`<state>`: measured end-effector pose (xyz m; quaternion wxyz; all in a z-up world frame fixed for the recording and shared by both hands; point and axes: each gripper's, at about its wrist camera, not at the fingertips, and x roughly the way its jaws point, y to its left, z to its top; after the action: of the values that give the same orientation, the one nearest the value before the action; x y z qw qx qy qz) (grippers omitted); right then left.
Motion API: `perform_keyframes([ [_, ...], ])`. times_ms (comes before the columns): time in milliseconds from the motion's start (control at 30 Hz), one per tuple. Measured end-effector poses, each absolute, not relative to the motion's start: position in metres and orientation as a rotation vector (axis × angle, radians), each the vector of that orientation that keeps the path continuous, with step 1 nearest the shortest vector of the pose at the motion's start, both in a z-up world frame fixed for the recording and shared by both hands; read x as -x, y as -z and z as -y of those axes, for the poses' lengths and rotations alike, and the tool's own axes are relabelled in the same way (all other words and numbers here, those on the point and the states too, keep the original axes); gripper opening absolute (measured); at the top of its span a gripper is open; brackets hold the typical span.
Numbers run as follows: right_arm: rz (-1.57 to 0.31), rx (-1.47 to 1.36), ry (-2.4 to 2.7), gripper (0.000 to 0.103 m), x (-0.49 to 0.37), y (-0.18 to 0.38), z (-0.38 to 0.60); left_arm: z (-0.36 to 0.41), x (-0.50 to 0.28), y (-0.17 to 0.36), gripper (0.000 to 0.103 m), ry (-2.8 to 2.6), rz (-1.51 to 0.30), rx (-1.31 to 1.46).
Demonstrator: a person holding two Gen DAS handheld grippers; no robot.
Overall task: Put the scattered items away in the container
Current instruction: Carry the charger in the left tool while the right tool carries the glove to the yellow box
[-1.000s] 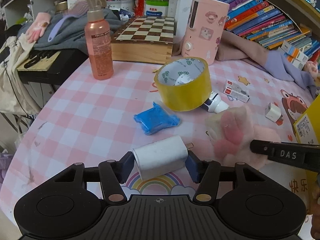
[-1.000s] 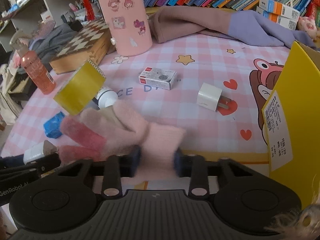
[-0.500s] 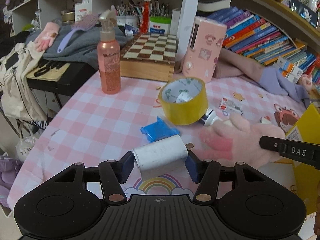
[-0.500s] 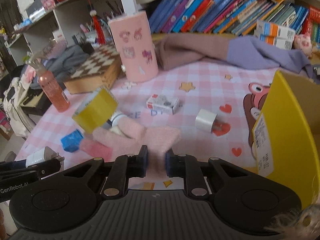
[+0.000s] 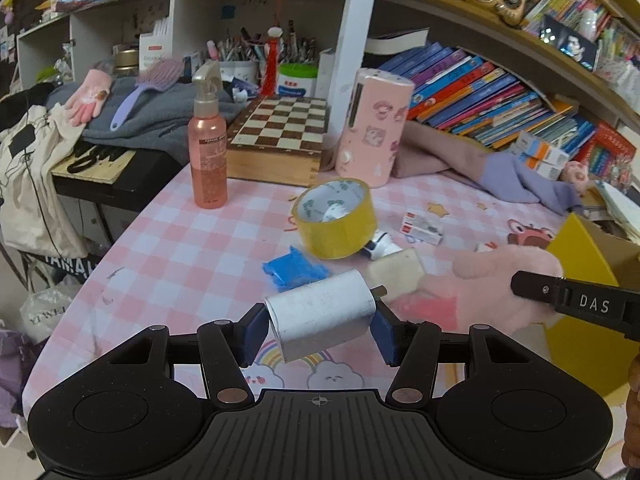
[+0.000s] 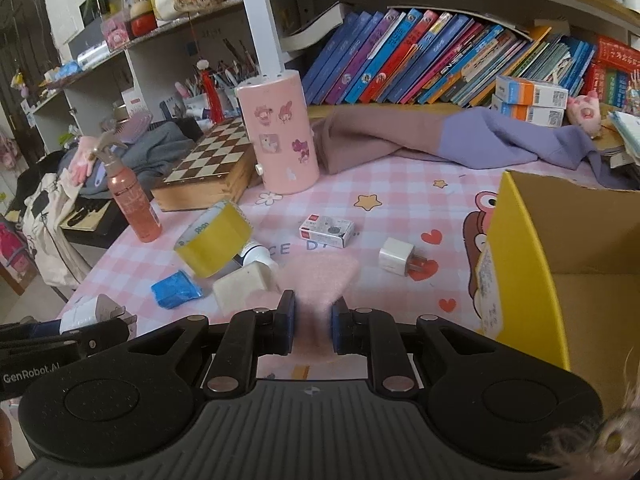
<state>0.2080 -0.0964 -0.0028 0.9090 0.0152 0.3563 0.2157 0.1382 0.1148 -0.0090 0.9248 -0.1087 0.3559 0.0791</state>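
My left gripper (image 5: pixel 318 330) is shut on a white charger plug (image 5: pixel 320 316) and holds it above the pink checked tablecloth. My right gripper (image 6: pixel 313 326) is shut on a fluffy pink glove (image 6: pixel 320 276), which hangs clear of the table; in the left wrist view the glove (image 5: pixel 492 284) shows beside one of the right fingers (image 5: pixel 560 296). The open yellow cardboard box (image 6: pixel 516 256) stands just right of the glove. On the cloth lie a yellow tape roll (image 6: pixel 216 240), a blue packet (image 6: pixel 176 290), a beige block (image 6: pixel 244 286), a second white charger (image 6: pixel 396 258) and a small white carton (image 6: pixel 326 230).
A pink spray bottle (image 5: pixel 207 160), a chessboard box (image 5: pixel 280 140) and a pink stickered cylinder (image 5: pixel 372 128) stand along the back. A brown and purple cloth (image 6: pixel 460 140) lies before the row of books (image 6: pixel 420 60). The table edge drops off at the left.
Both grippers rose with their loads. The right jaws tightened on the glove and lifted it off the cloth, uncovering the beige block beneath it.
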Motion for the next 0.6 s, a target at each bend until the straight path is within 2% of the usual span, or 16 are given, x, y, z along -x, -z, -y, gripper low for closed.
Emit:
perform_keyframes([
  [600, -0.761, -0.030, -0.493, 0.016, -0.134, -0.007, 0.113, -0.099, -0.069, -0.017, 0.055, -0.106, -0.676, 0.205],
])
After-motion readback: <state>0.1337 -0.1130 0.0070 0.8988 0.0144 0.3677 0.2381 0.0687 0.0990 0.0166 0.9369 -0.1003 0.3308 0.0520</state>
